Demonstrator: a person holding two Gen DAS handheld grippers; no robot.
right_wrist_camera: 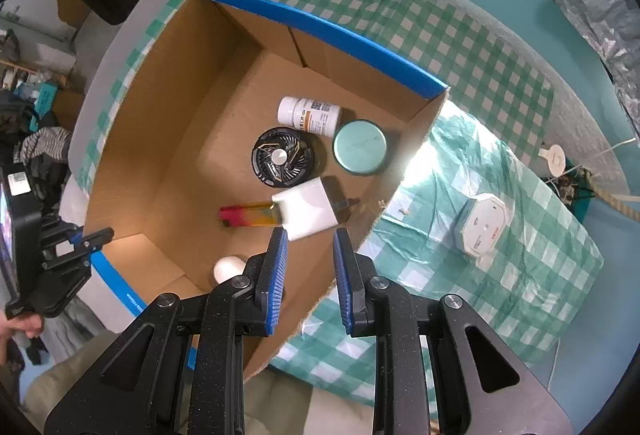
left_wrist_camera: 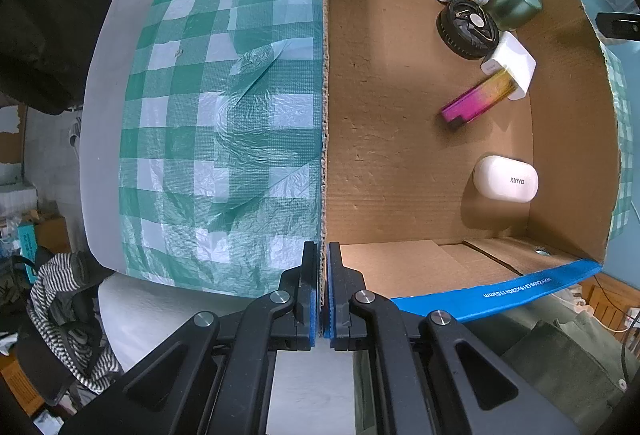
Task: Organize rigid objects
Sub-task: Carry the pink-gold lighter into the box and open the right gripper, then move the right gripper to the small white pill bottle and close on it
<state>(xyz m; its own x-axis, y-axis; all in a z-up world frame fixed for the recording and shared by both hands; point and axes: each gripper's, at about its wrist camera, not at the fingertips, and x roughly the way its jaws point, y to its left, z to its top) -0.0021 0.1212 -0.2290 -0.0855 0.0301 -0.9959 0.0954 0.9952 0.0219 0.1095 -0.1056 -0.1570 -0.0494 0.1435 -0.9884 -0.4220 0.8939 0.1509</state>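
the left tongs [left_wrist_camera: 323,287] point straight down and are clamped on the upper edge of one side wall of the open brown cardboard box with blue-taped rims [left_wrist_camera: 400,155]; the blue pads press the corrugated edge from both sides.

the right tongs [right_wrist_camera: 310,267] point down over the box opening. their blue pads stand a narrow gap apart with nothing between them.

contents of the box, all on its floor, ahead of the right tongs:
- white rectangular plug adapter [right_wrist_camera: 310,209], just beyond the fingertips, with dark prongs on its right side.
- pink-to-yellow translucent flat bar [right_wrist_camera: 250,215], left of the adapter, one end touching it or tucked under it.
- black round fan-like disc with a silver centre [right_wrist_camera: 282,157], further ahead.
- white pill bottle with an orange-printed label [right_wrist_camera: 310,115], lying on its side beyond the disc.
- teal round metal tin [right_wrist_camera: 359,146], right of the disc.
- white oval plastic case [left_wrist_camera: 506,179], near the left finger of the right tongs.

outside the box, to the right of the right tongs, a white octagonal device [right_wrist_camera: 480,227] rests on the green-and-white checked cloth [right_wrist_camera: 460,35] covering the table.
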